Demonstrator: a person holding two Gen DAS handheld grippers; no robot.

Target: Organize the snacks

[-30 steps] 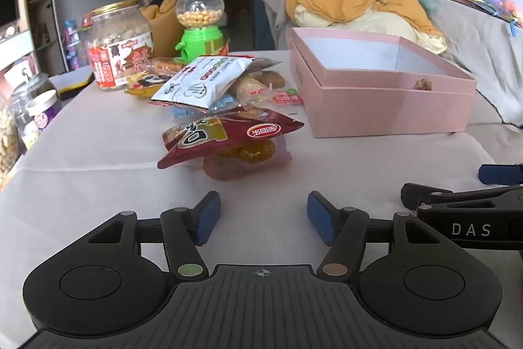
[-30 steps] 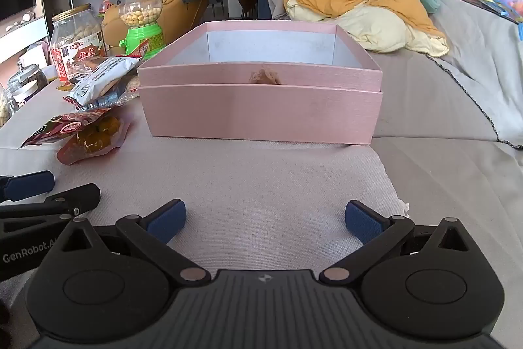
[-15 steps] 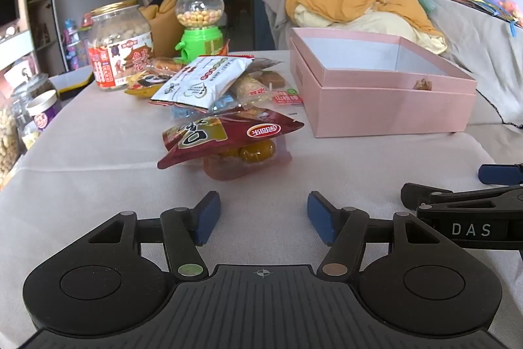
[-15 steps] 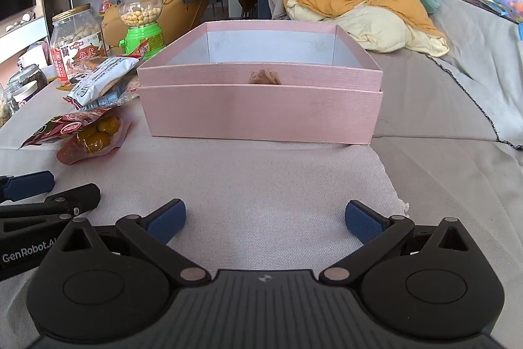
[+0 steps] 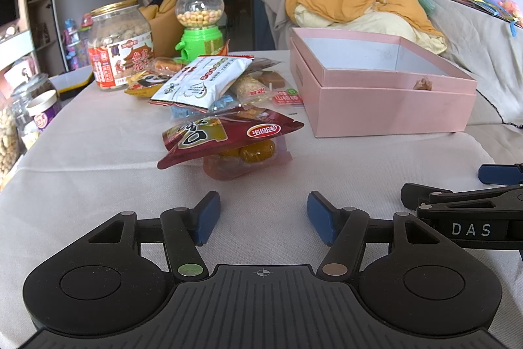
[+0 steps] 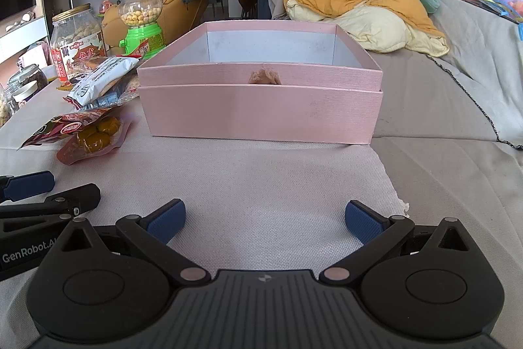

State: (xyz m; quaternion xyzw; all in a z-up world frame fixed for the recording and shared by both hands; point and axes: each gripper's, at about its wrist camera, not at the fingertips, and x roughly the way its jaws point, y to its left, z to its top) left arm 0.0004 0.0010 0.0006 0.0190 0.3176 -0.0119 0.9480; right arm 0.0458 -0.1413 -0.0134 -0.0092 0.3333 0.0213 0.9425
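We see snack pile [image 5: 225, 120] left of pink box [image 5: 392, 107]; left tongs [image 5: 261, 215] & right tongs [image 6: 264, 218] near box front, both wide open, empty.

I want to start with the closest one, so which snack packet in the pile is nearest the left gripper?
The dark red packet, lying atop a clear pouch of yellow sweets at the pile's front edge.

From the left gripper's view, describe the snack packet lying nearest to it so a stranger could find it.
Start at the pink box on the cloth-covered table; a heap of snack packets lies to its left. At the heap's near edge sits the dark red packet, resting on a clear pouch of amber sweets. Only it is dark red with a red oval logo.
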